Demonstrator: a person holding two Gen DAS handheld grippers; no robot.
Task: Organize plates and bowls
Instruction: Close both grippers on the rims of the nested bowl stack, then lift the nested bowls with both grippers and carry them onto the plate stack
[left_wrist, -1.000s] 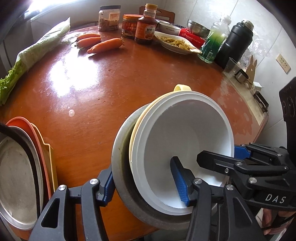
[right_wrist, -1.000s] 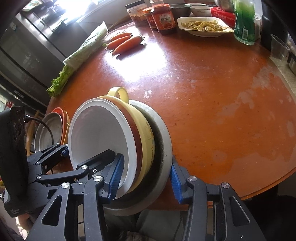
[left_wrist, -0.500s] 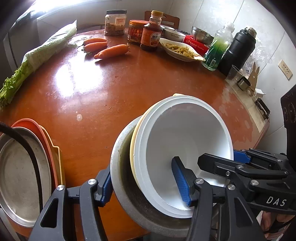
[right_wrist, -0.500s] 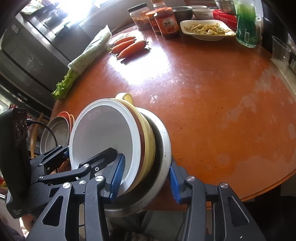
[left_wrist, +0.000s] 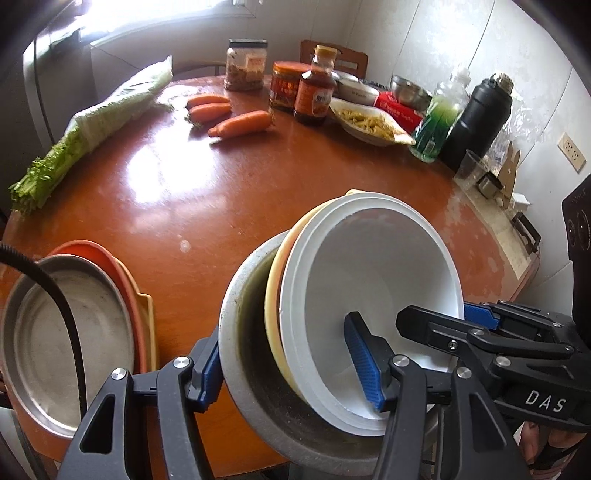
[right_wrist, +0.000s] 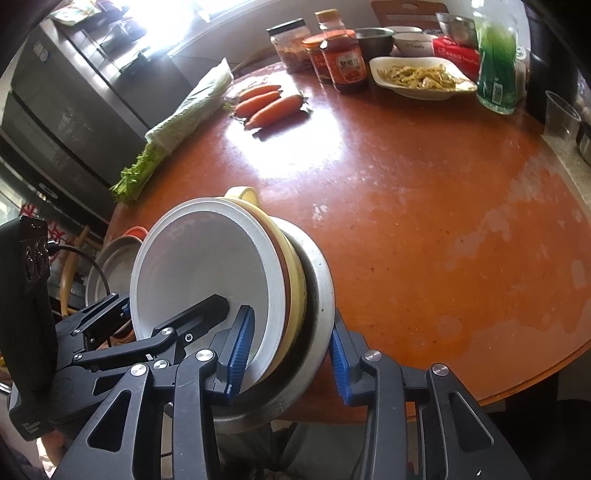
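Tongs (left_wrist: 291, 373) gripping bowls (left_wrist: 369, 295), round orange table (left_wrist: 184, 192)

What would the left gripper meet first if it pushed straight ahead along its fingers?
Probably the tilted bowl stack between the left gripper fingers, then the table; depth is uncertain.

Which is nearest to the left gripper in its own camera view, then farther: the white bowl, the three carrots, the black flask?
1. White bowl: between the left gripper's fingers, bottom centre.
2. Carrots: far across the table, upper left of centre.
3. Black flask: far right edge, by the wall. It looks about as far as the carrots; that pair is too close to call.
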